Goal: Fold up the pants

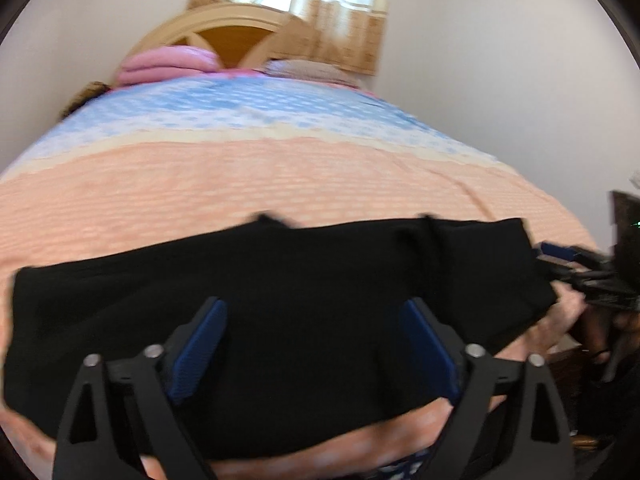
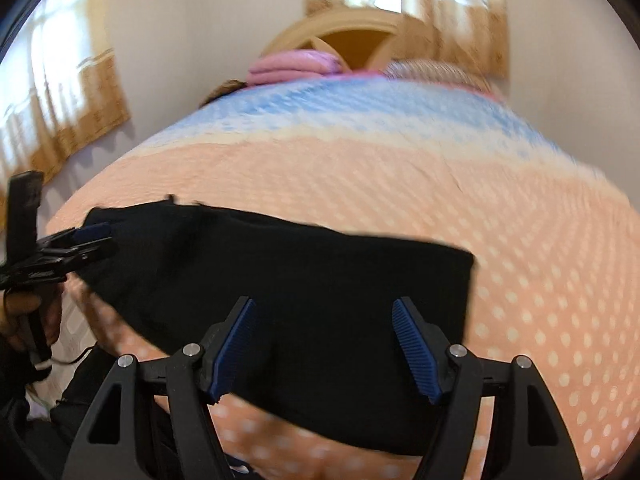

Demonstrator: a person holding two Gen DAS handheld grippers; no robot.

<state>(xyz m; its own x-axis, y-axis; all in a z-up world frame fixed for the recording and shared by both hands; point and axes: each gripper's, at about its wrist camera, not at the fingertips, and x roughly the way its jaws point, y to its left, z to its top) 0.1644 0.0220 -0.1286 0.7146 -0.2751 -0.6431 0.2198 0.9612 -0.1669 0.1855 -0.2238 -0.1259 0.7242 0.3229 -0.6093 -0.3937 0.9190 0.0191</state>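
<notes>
Black pants [image 1: 280,312] lie folded in a flat band across the near part of the bed; they also show in the right wrist view [image 2: 312,300]. My left gripper [image 1: 314,308] hovers over their left part, jaws wide apart, with nothing between the blue pads [image 1: 200,352]. My right gripper [image 2: 324,308] hovers over their right part, also wide open and empty. Each gripper shows at the edge of the other's view: the right one [image 1: 560,256] by the pants' right end, the left one [image 2: 92,236] by the left end.
The bed cover [image 1: 280,176] is peach with white dots near me and blue farther off. Pink pillows [image 1: 168,62] and a grey pillow [image 1: 312,68] lie by the wooden headboard [image 1: 224,28]. White walls and curtained windows [image 2: 52,112] stand behind. Dark furniture [image 1: 624,216] is at the right.
</notes>
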